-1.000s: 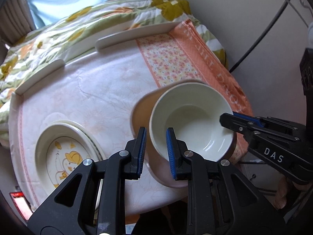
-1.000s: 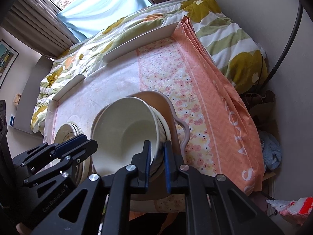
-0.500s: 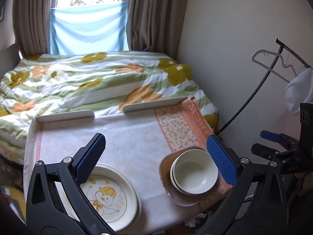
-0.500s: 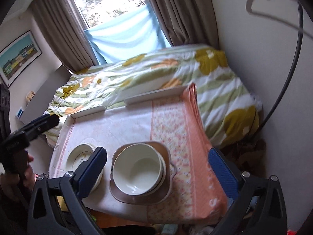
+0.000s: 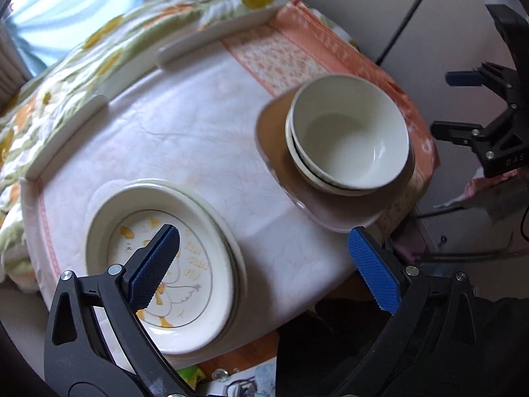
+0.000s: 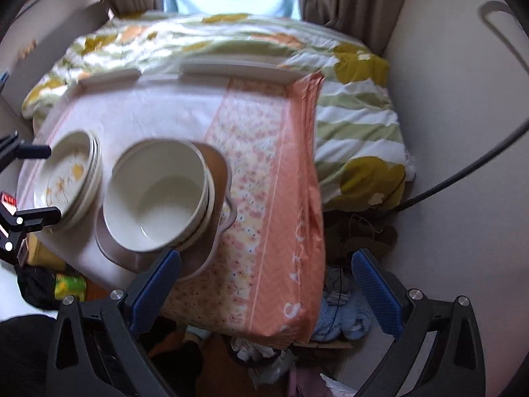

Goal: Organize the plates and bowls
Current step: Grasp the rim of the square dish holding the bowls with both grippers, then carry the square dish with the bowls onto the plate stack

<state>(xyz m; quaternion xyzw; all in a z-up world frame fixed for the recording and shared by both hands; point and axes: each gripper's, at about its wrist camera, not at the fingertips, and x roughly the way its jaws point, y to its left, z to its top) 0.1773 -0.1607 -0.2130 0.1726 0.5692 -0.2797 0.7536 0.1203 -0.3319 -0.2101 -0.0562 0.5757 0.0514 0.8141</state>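
Two cream bowls [image 5: 350, 132] sit nested on a brown plate [image 5: 281, 152] at the table's right front; in the right wrist view the bowls [image 6: 158, 195] lie left of centre. A stack of cream plates with a duck picture [image 5: 198, 258] sits at the left front, and shows as the plates [image 6: 66, 172] in the other view. My left gripper [image 5: 261, 235] hovers over the front edge between plates and bowls, jaws wide and closing, nothing between them. My right gripper [image 6: 264, 254] stands open above the orange cloth beside the bowls, empty.
A pink-white cloth with an orange flowered strip [image 6: 264, 165] covers the small table [image 5: 185, 125]. White rails [image 5: 211, 39] line its far edge. A flowered quilt [image 6: 357, 115] lies behind, a wall at right, and clothes and clutter [image 6: 344, 317] on the floor.
Both grippers were shut by the top bowl's rim a second ago. They have since opened wide and drawn away from it. The bowls stay nested on the brown plate.
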